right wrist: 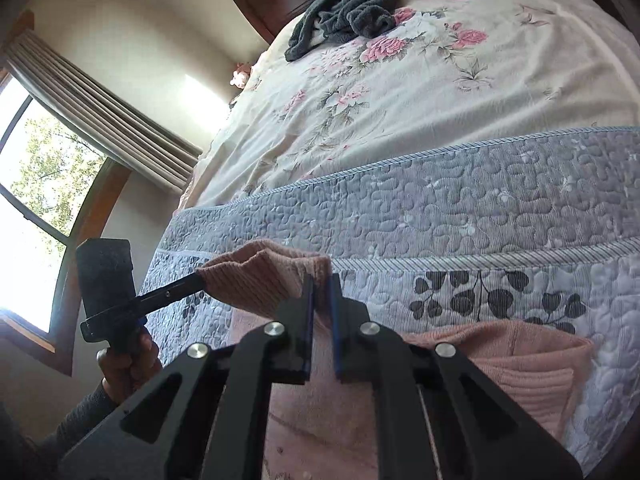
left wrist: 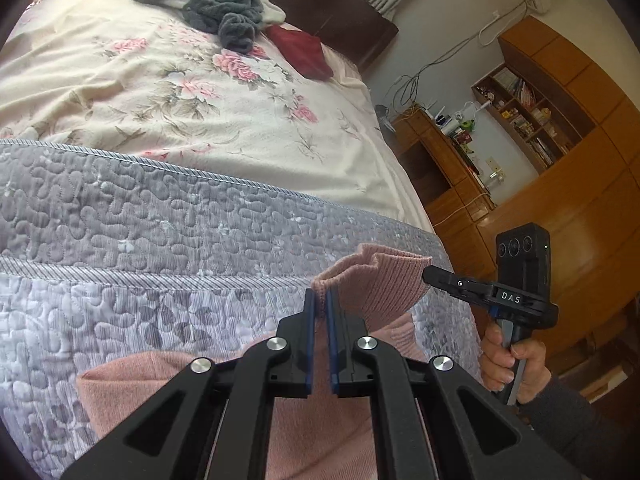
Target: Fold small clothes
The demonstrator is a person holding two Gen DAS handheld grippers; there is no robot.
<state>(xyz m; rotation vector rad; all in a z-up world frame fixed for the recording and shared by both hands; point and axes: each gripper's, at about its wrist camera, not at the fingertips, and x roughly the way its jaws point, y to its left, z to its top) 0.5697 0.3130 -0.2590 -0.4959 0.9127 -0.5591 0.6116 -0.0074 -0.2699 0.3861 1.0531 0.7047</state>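
A pink knit garment is held up by its ribbed edge above the grey quilted bedspread. My left gripper is shut on one end of that edge between its blue pads. My right gripper, held by a hand, pinches the other end. In the right wrist view the right gripper is shut on the pink garment, and the left gripper grips it from the left. The edge sags in loose waves between them. The rest of the garment lies on the quilted bedspread below.
On the floral sheet farther up the bed lie a crumpled grey-blue cloth and a dark red cloth. Wooden cabinets and shelves stand on the right of the bed. A window with a curtain is on the left.
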